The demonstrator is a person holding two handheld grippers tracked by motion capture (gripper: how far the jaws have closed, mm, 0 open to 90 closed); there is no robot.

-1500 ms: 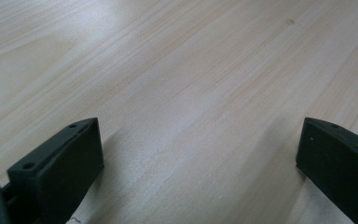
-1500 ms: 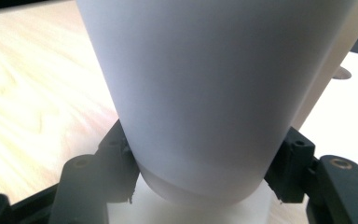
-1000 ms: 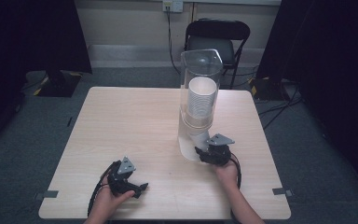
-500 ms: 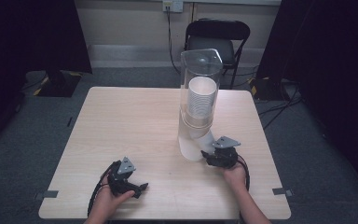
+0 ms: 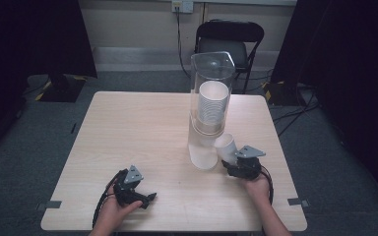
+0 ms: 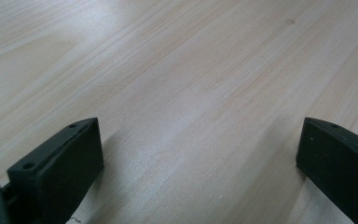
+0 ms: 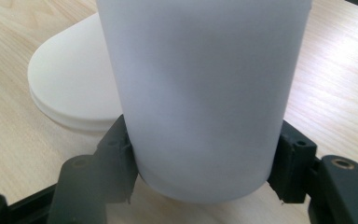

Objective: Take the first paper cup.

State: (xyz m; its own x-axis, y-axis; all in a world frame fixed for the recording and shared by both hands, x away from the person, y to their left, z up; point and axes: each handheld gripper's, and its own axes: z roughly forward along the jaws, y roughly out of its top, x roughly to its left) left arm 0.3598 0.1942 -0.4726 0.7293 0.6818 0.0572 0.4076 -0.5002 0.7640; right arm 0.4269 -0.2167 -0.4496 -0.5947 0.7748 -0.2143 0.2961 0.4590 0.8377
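Holding a thin paper cup [image 5: 226, 146] by its narrow bottom end leaves me little margin, and that is my main worry: in the right gripper view the jaws of my right gripper [image 5: 241, 166] are drawn in close and pinch the cup's base from both sides, so a harder squeeze would likely crease the wall, while a looser one could let it slide out. From the high view the cup sits tilted just beside the foot of the clear dispenser [image 5: 211, 98], near the white disc-shaped base [image 7: 70, 88] under it, with the stack of cups [image 5: 212, 101] standing inside the tube above. If I swing the cup sideways without first getting clear, its rim could catch the dispenser's mouth or nudge the tall tube, which looks top-heavy enough to rock. I also cannot tell whether a second cup is nested inside this one, so a double pull is possible. My left gripper [image 5: 134, 192] rests low over the table [image 5: 128, 128] near the front edge, well apart from the dispenser; its jaws stand spread wide with bare wood between them, gripping nothing.
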